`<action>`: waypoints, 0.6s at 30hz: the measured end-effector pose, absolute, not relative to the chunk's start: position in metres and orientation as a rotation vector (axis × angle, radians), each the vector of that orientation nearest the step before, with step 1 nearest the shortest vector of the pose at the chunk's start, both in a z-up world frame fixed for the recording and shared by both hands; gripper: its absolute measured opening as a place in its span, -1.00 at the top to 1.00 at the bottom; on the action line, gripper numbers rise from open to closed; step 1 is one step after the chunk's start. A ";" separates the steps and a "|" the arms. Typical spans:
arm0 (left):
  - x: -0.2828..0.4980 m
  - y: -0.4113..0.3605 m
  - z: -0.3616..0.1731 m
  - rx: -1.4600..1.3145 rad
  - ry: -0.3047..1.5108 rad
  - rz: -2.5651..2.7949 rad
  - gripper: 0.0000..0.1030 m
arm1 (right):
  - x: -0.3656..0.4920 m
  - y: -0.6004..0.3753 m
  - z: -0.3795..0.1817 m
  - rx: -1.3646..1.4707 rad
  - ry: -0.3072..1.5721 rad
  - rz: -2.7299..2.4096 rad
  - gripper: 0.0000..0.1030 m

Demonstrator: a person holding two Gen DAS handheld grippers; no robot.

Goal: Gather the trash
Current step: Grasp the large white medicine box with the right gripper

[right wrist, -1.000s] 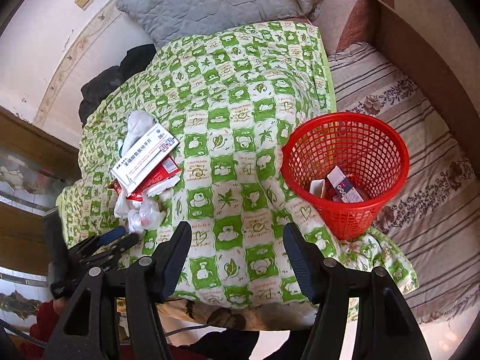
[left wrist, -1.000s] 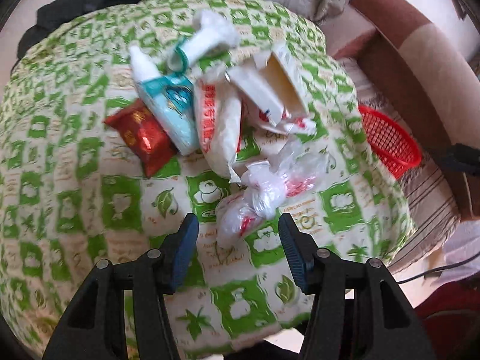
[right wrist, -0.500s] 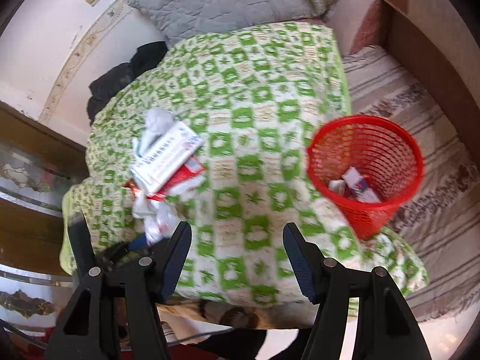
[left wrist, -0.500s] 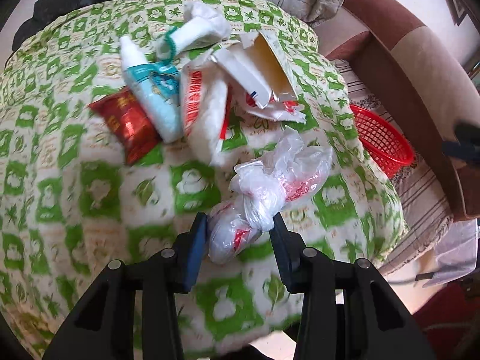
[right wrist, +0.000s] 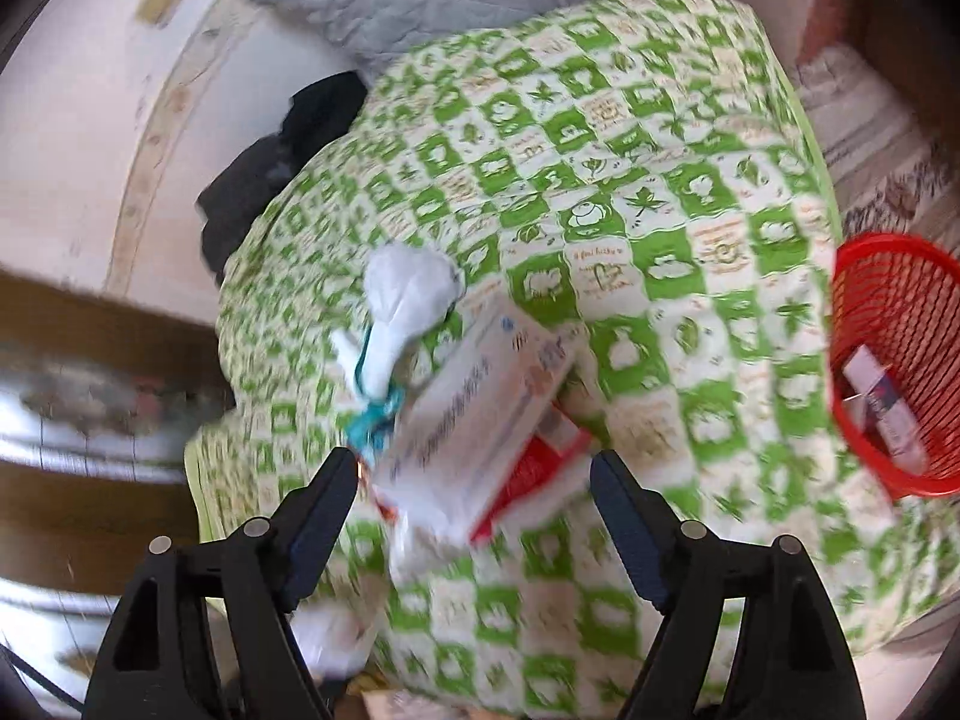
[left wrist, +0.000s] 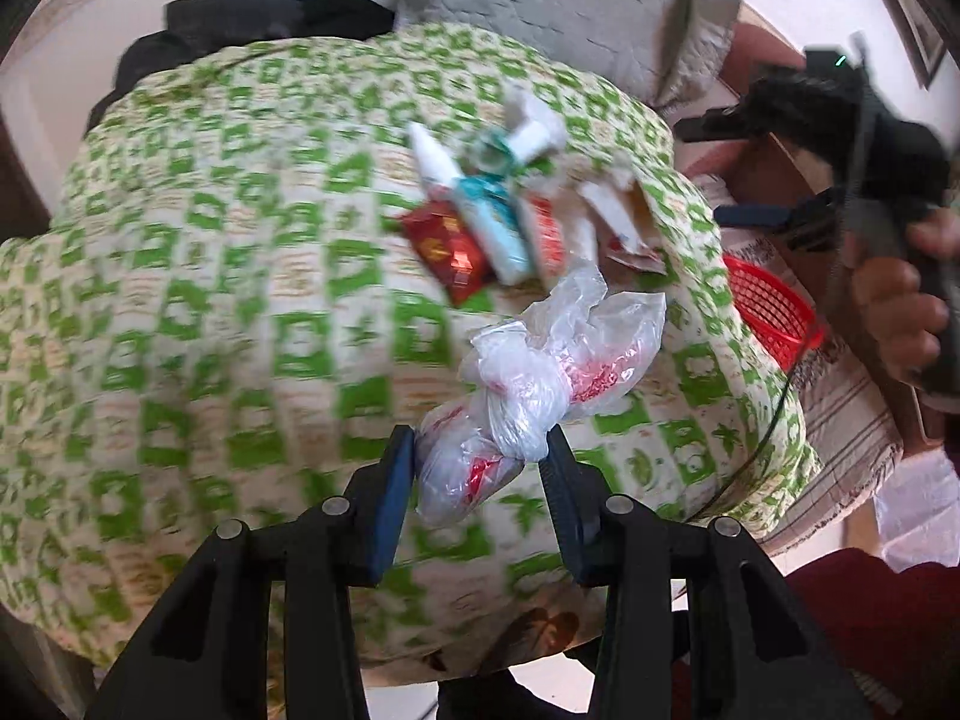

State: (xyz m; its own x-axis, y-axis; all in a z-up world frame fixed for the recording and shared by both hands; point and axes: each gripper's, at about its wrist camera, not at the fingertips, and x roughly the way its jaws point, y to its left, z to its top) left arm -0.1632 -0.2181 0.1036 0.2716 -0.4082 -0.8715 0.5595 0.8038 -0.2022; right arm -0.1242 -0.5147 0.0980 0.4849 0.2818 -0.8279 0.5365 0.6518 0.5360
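Fingers (left wrist: pixel 396 498) of the left gripper (left wrist: pixel 477 489) are closed against a knotted clear plastic bag (left wrist: pixel 540 378), held at lower centre of the left wrist view; only the bag's lower lobe is pinched, while the knot and the upper lobe stand free above the tips. Slippage is judged the main risk: thin slick film can be squeezed out of the pads, and the bag could be dropped onto the green checked quilt (left wrist: pixel 210 300) before the red basket (left wrist: pixel 774 312), at right of that frame, is reached. Beyond the bag, a heap of wrappers (left wrist: pixel 480 228) lies near it and could be snagged or dragged by the loose upper lobe. The right gripper (right wrist: pixel 474 510) is seen with its fingers wide apart, nothing between them, hovering over a white medicine box (right wrist: pixel 480 420); with both views blurred, a collision between the two tools over the heap is judged possible
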 end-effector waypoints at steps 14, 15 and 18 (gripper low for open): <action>-0.134 -0.177 0.117 0.141 1.086 -0.597 0.21 | -0.104 -0.491 0.071 0.938 1.143 -0.223 -0.31; -0.132 -0.180 0.118 0.142 1.083 -0.605 0.21 | -0.107 -0.489 0.077 0.916 1.132 -0.219 -0.31; -0.130 -0.192 0.120 0.154 1.072 -0.635 0.21 | -0.120 -0.483 0.099 0.854 1.095 -0.199 -0.31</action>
State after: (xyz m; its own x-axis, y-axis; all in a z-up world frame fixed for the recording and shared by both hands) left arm -0.1296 -0.1915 0.1201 0.3205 -0.4086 -0.8546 0.5532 0.8131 -0.1813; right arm -0.1204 -0.4826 0.0989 0.4759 0.2561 -0.8414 0.5356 0.6744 0.5082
